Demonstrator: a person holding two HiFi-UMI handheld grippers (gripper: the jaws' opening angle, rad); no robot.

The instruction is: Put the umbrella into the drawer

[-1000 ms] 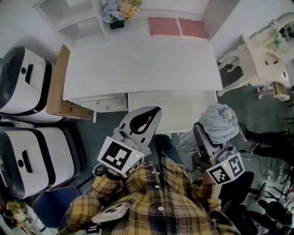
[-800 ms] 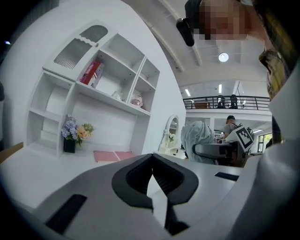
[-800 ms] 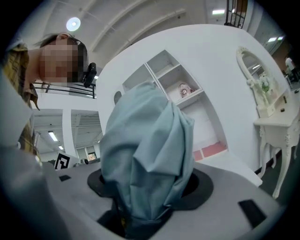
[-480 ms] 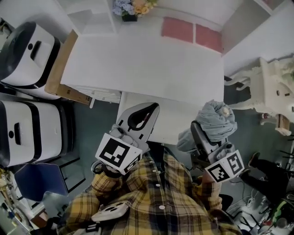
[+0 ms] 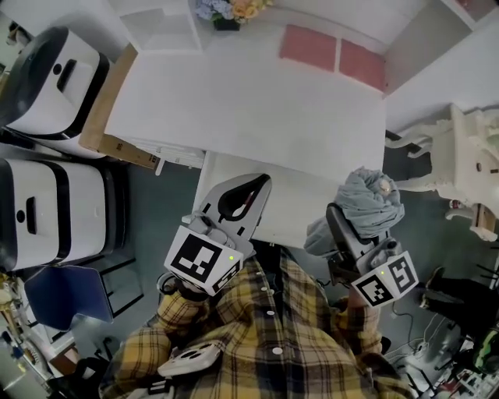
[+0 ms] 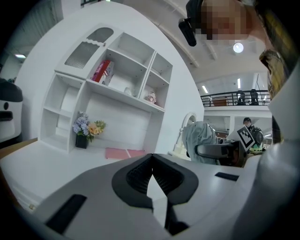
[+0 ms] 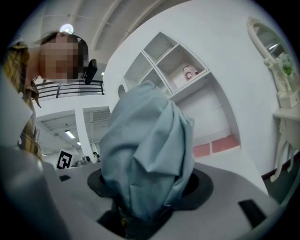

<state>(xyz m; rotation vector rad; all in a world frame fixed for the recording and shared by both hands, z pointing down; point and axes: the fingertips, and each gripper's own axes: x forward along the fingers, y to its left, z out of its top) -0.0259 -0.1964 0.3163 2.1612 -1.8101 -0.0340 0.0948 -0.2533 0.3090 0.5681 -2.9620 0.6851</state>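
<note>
In the head view a folded grey-blue umbrella [image 5: 366, 204] is bundled in my right gripper [image 5: 347, 232], which is shut on it just off the right front corner of the white desk [image 5: 242, 109]. In the right gripper view the umbrella [image 7: 145, 154] fills the space between the jaws of the right gripper [image 7: 140, 206]. My left gripper [image 5: 260, 184] hovers over the white panel [image 5: 300, 203] that juts from the desk's front; its tips touch and it holds nothing. In the left gripper view the left gripper [image 6: 151, 165] is shut, with the umbrella [image 6: 199, 139] off to its right. White drawer fronts [image 5: 181, 158] show under the desk's left part.
Two white cases [image 5: 51, 74] [image 5: 54, 210] and a cardboard box [image 5: 105, 117] stand left of the desk. A blue chair [image 5: 70, 292] is near my left side. A flower pot [image 5: 230, 12] and pink mats [image 5: 331, 54] sit at the desk's back. An ornate white table [image 5: 475, 167] stands right.
The view has swung, so the desk now sits further right and higher. Both grippers edged slightly toward the desk's front. The umbrella has stayed in the right gripper.
</note>
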